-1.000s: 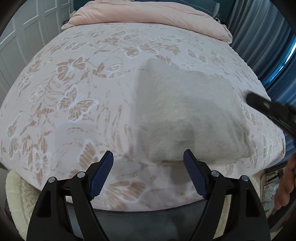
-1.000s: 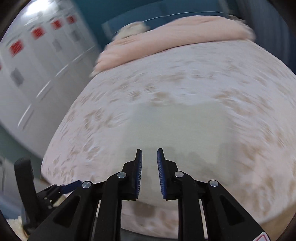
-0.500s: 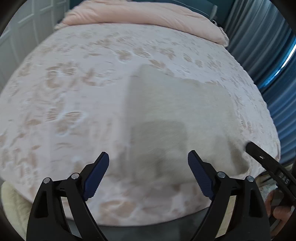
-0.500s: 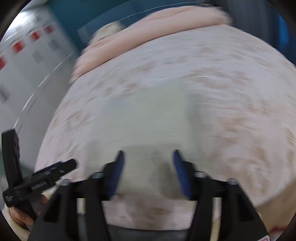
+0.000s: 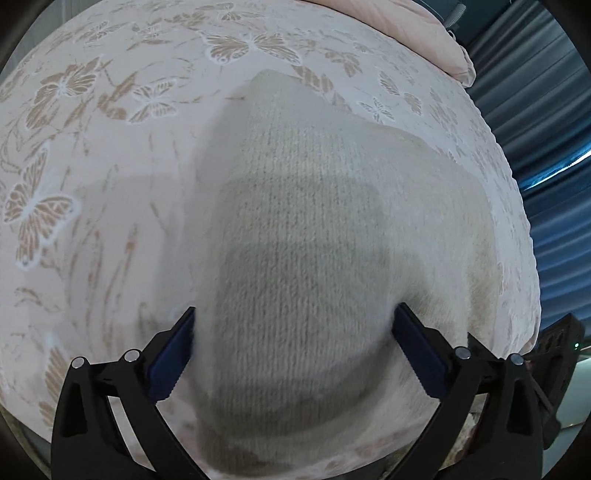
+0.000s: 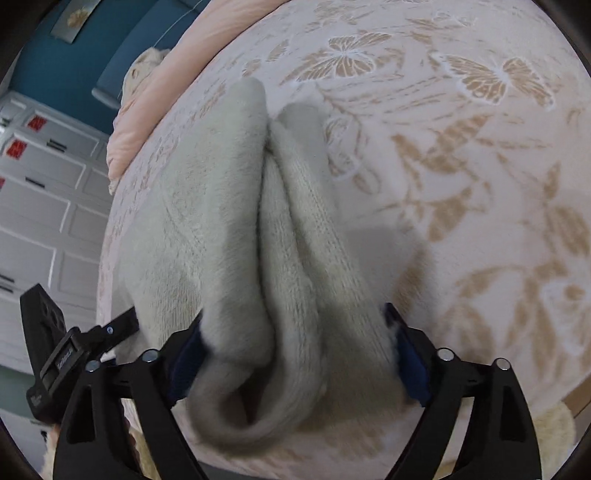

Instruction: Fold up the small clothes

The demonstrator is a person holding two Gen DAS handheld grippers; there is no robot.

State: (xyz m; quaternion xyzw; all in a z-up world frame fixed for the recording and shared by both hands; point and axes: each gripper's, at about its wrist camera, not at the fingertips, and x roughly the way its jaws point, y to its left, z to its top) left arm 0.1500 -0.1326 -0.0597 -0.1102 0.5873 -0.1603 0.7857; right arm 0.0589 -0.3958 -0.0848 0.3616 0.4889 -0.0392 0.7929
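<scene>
A cream knitted garment (image 5: 317,236) lies on a pink bedspread with a butterfly print (image 5: 92,155). My left gripper (image 5: 293,350) is open wide, its blue-padded jaws on either side of the garment's near edge, the knit bulging between them. In the right wrist view the garment (image 6: 221,229) is bunched into thick folds. My right gripper (image 6: 295,354) is open wide, with the near end of those folds between its jaws. The folds hide most of both blue pads.
A folded pink quilt (image 5: 424,33) lies at the far end of the bed. Blue curtains (image 5: 535,110) hang at the right. White panelled cupboard doors (image 6: 44,206) stand at the left. The left gripper's body (image 6: 55,354) shows beside the right one.
Both grippers have moved forward and down onto the garment's near edge. The right gripper has opened from nearly shut to wide. The garment now bunches up between both pairs of jaws.
</scene>
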